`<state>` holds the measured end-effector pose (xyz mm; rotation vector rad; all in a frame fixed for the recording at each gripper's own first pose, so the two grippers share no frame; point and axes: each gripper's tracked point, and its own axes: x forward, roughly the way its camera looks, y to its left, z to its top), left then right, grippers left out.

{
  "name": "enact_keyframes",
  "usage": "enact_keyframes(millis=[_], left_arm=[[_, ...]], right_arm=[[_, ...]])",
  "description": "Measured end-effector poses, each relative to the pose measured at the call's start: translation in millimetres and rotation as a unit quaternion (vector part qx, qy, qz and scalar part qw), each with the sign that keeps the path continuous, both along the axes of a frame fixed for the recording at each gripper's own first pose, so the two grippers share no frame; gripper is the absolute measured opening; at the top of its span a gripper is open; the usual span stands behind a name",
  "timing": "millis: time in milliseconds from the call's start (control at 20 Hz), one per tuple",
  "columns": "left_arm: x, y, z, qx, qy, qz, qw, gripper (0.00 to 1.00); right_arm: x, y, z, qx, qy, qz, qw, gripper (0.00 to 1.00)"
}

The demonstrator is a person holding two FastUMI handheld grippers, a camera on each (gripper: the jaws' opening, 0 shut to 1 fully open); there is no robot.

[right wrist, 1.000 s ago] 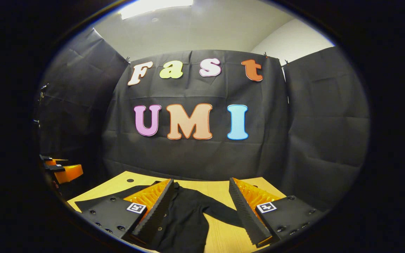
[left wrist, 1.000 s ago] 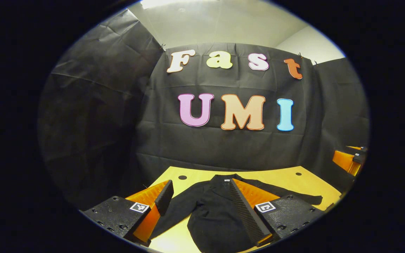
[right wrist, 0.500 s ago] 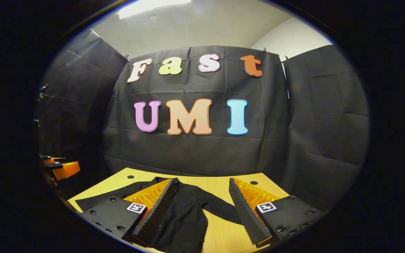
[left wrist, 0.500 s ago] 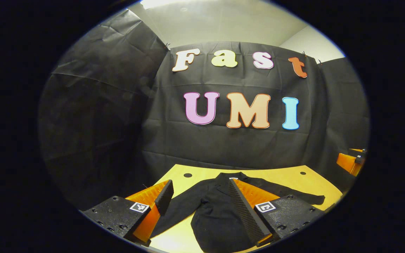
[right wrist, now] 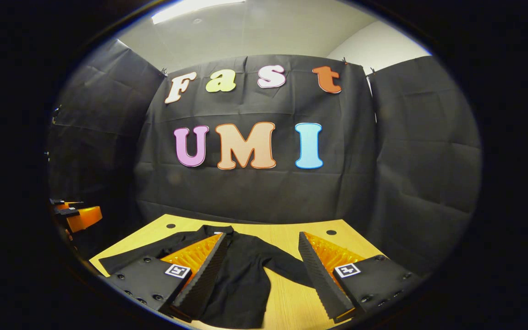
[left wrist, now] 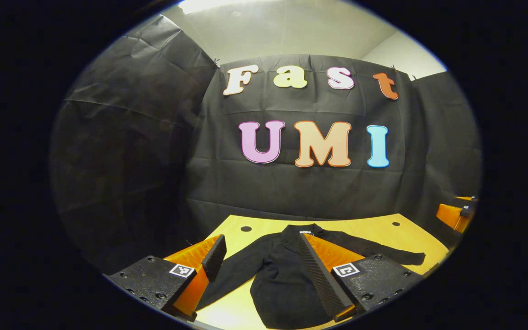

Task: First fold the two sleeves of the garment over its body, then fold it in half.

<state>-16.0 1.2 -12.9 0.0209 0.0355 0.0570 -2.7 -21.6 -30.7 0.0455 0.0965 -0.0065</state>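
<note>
A black jacket (left wrist: 277,284) lies flat on the wooden table (left wrist: 383,233), collar toward the back wall and both sleeves spread out to the sides. My left gripper (left wrist: 261,238) hovers open above it, over the jacket's left half, its fingers apart and touching nothing. In the right gripper view the same jacket (right wrist: 241,284) stretches from its left sleeve end (right wrist: 112,263) to its right sleeve (right wrist: 287,268). My right gripper (right wrist: 261,236) is open above the jacket's right half, with the right sleeve between its fingers. Each gripper's body hides part of the jacket's lower half.
Small round holes (left wrist: 245,228) (right wrist: 331,232) sit near the table's back corners. The right gripper (left wrist: 454,213) shows at the right edge of the left gripper view, and the left gripper (right wrist: 78,215) at the left edge of the right gripper view. Black cloth walls close in behind.
Both views have tipped slightly downward, so more of the table and jacket shows, most clearly in the right gripper view. Both grippers stay open. The jacket has not moved.
</note>
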Motion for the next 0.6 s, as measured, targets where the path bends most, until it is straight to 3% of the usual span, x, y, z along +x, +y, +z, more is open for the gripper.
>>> enact_keyframes(millis=[600], left_arm=[[6, 13, -4, 0.002, 0.004, 0.011, 1.0, 0.93]], right_arm=[[0, -10, -8, 0.007, 0.013, -0.025, 1.0, 0.98]])
